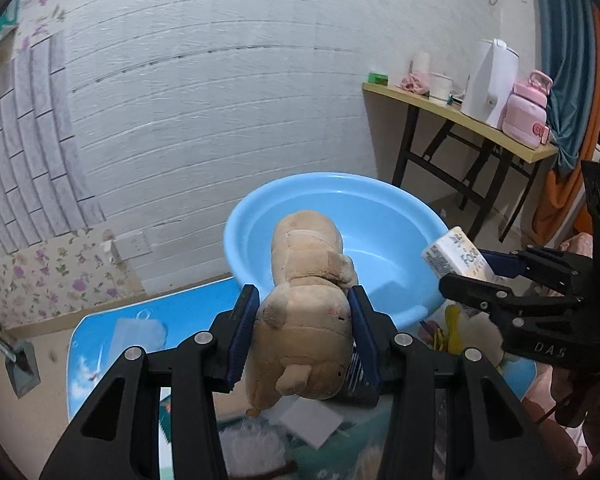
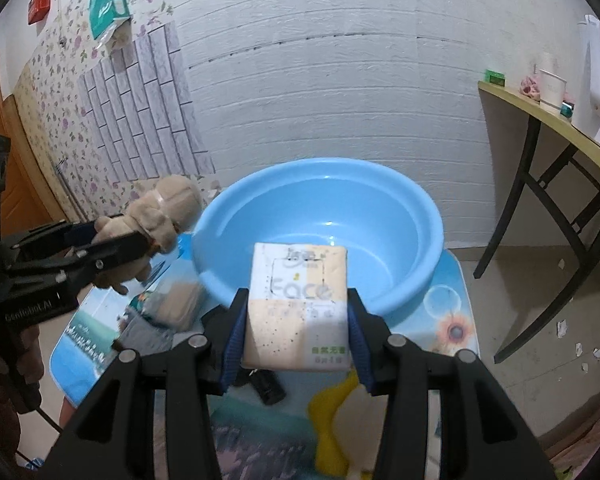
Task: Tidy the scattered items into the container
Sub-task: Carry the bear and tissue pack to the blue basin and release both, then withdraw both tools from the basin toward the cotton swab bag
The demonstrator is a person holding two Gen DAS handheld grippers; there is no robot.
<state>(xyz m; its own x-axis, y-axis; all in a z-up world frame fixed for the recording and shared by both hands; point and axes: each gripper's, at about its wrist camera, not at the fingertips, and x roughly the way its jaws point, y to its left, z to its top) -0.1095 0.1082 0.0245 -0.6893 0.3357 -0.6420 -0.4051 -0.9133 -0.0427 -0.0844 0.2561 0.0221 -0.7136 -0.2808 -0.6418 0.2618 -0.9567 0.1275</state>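
My left gripper [image 1: 302,328] is shut on a tan plush toy [image 1: 308,300], held in the air just before the near rim of the blue basin [image 1: 380,200]. The same plush toy [image 2: 160,212] shows in the right wrist view at the left, by the left gripper [image 2: 140,236]. My right gripper [image 2: 296,334] is shut on a pack of facial tissues [image 2: 298,304], also lifted before the blue basin [image 2: 320,200]. In the left wrist view the tissue pack [image 1: 456,258] sits in the right gripper [image 1: 476,268] at the basin's right rim. The basin is empty.
The basin stands on a small blue patterned table [image 2: 452,320]. On it lie a yellow-and-white item [image 2: 340,420], a dark object [image 2: 268,388] and a white card [image 1: 312,420]. A wooden side table [image 1: 460,116] with a kettle and pink bottle stands right. White brick wall behind.
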